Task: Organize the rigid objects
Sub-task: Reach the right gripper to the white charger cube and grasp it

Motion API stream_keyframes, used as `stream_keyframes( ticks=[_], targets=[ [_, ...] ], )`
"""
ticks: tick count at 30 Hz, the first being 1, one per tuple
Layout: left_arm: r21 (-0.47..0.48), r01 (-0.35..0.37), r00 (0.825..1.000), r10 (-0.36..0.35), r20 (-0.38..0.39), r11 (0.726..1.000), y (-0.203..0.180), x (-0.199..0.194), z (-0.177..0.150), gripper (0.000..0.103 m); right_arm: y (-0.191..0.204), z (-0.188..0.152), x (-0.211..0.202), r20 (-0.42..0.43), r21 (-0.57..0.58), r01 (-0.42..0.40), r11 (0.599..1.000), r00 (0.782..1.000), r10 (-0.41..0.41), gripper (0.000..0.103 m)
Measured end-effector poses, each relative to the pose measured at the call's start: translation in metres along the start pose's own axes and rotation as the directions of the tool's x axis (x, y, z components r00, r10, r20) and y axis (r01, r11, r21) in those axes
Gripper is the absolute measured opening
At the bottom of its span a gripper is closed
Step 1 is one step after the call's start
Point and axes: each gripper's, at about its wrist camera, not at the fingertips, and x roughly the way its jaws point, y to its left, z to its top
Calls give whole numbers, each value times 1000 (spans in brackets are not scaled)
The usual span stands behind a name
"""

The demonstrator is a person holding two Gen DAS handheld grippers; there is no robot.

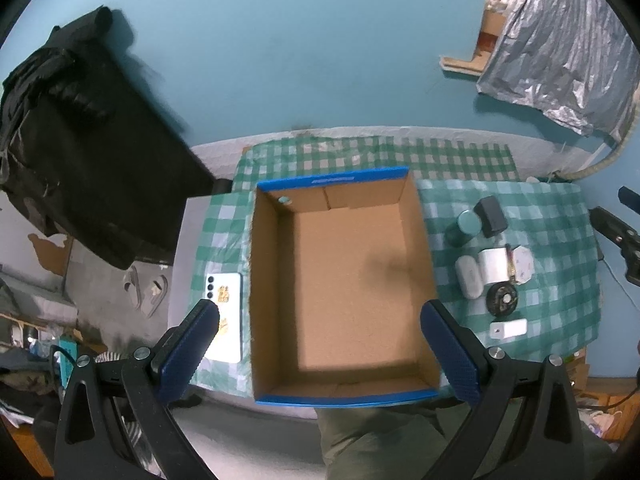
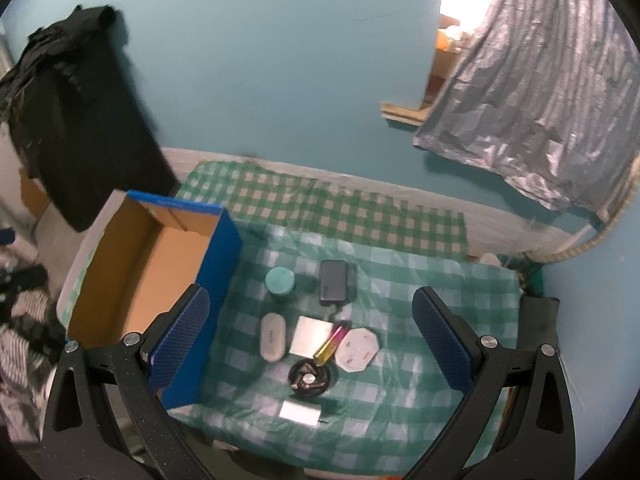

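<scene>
1. Cardboard, blue-rimmed and with nothing inside: the box (image 1: pixel 344 280) sits on your green checked cloth (image 1: pixel 560 280), directly below your left gripper (image 1: pixel 320 344), whose fingers are spread wide apart and hold nothing.
2. Your right gripper (image 2: pixel 312 340), fingers also wide apart, hangs over the cluster beside the box: teal jar (image 2: pixel 281 280), black case (image 2: pixel 334 282), white oval case (image 2: pixel 273 336), silver square (image 2: pixel 311 336), octagonal disc (image 2: pixel 356 350).
3. White phone (image 1: pixel 225 312) lies left of the box.

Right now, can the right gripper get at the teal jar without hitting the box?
Probably yes. The right gripper hangs open above the cluster, and the teal jar stands upright beside the cardboard box, apart from its blue wall. Nothing covers it, though the black case sits close.
</scene>
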Motion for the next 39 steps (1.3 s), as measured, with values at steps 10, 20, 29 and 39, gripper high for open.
stream_keyframes(
  ticks=[10, 20, 29, 39],
  targets=[
    [-37, -23, 998, 21, -59, 999, 33, 41, -9, 102, -2, -21, 37, -87, -120, -100, 988, 992, 90, 101],
    [-92, -11, 990, -2, -139, 996, 58, 93, -29, 101, 5, -69, 74, -203, -275, -186, 943, 970, 132, 101],
    [-95, -56, 974, 34, -222, 994, 72, 136, -55, 101, 11, -111, 109, -301, -345, -232, 910, 945, 127, 98],
    [-84, -65, 961, 39, -274, 994, 76, 163, -74, 98, 18, -151, 136, -380, -452, -261, 853, 922, 81, 90]
  ],
)
